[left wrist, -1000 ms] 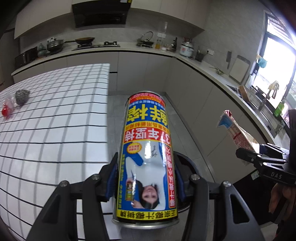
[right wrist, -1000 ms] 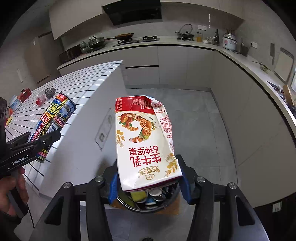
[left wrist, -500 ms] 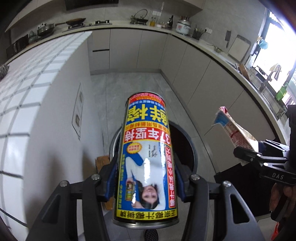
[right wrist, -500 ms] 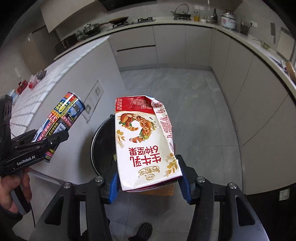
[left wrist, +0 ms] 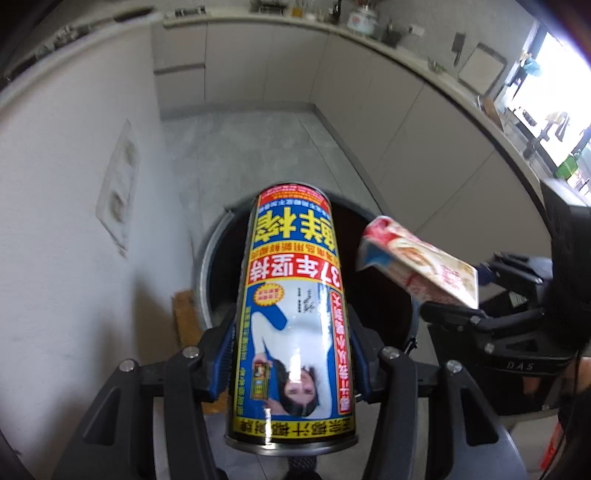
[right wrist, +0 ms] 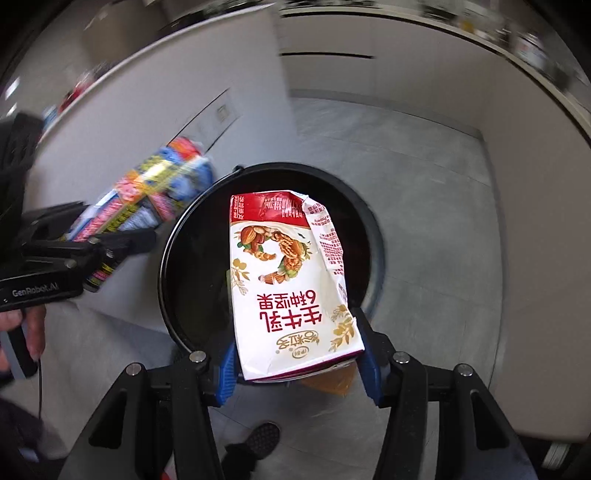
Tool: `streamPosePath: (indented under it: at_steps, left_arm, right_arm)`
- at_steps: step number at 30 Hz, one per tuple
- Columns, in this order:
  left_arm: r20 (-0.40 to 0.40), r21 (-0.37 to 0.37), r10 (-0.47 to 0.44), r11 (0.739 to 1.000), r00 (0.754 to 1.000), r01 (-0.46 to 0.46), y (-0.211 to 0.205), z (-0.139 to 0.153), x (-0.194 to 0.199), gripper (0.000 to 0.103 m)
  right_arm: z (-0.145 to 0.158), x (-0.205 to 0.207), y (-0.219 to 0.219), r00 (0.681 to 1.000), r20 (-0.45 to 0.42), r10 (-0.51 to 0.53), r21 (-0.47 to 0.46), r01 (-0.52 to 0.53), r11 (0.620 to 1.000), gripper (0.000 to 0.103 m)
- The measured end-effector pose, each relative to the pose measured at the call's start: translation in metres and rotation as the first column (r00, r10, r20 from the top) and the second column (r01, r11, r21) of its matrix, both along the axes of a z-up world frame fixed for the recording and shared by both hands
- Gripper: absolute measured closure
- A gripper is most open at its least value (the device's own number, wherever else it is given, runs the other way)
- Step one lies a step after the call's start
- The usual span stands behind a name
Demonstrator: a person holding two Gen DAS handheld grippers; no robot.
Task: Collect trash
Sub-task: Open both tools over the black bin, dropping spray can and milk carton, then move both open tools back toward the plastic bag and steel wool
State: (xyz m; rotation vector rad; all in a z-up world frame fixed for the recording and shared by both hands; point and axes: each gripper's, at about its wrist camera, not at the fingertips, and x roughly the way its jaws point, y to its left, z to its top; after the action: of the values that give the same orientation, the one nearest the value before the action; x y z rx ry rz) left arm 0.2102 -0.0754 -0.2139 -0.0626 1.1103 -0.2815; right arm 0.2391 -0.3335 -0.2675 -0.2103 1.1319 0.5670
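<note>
- Left wrist view: left gripper [left wrist: 291,354] clamps can [left wrist: 291,314] above bin [left wrist: 207,266]
- Right gripper [right wrist: 295,365] grips carton [right wrist: 288,284] over bin
- Step: disposal; next, release both

Home kitchen. Long L-shaped counter [left wrist: 436,70] w/ plain white cabinet fronts [left wrist: 258,62] below it runs along the back & right walls. On the counter: rice cooker [left wrist: 364,23], cutting board [left wrist: 482,70] leaning on wall behind it. Window [left wrist: 554,99] at the counter's right end. Grey tile floor [left wrist: 251,155] in front of the counter; round black trash bin [right wrist: 177,258] stands on it.
</note>
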Motion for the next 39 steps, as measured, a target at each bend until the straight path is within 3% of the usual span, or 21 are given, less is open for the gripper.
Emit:
streamPosePath:
  at_steps: [1,2,3,5,18,32,39]
  left_arm:
    - [-0.001,0.042,0.037,0.998,0.999,-0.037,0.001,-0.003,0.001,0.023]
    - [0.014,0.025,0.048,0.998,0.999,-0.049,0.003,-0.001,-0.001,0.014]
    - [0.042,0.003,0.052,0.999,0.998,-0.052,0.005,0.005,-0.005,0.014]
    - [0.080,0.039,0.054,0.998,0.995,-0.058,0.004,0.012,-0.009,0.010]
    - [0.152,0.075,0.091,0.992,0.984,-0.103,-0.007,0.036,-0.017,0.007]
    - [0.169,0.071,0.118,0.989,0.979,-0.131,-0.001,0.058,-0.017,0.007]
    - [0.195,0.064,0.155,0.983,0.968,-0.170,0.011,0.087,-0.021,0.007]
  right_arm:
    - [-0.007,0.003,0.000,1.000,0.011,0.016,-0.048,-0.015,0.999,0.022]
    - [-0.012,0.005,-0.001,0.998,0.063,-0.002,-0.149,0.011,0.989,0.009]
    - [-0.013,-0.001,-0.009,0.993,0.119,0.013,-0.186,0.010,0.982,0.009]
    - [-0.011,-0.002,-0.019,0.994,0.104,0.029,-0.157,-0.013,0.988,0.009]
    - [0.011,-0.002,-0.064,0.992,0.102,-0.070,-0.050,0.075,0.996,0.008]
    - [0.044,-0.012,-0.062,0.987,0.127,-0.094,-0.008,0.096,0.995,0.008]
    - [0.081,-0.013,-0.050,0.981,0.169,-0.097,0.018,0.095,0.995,0.008]
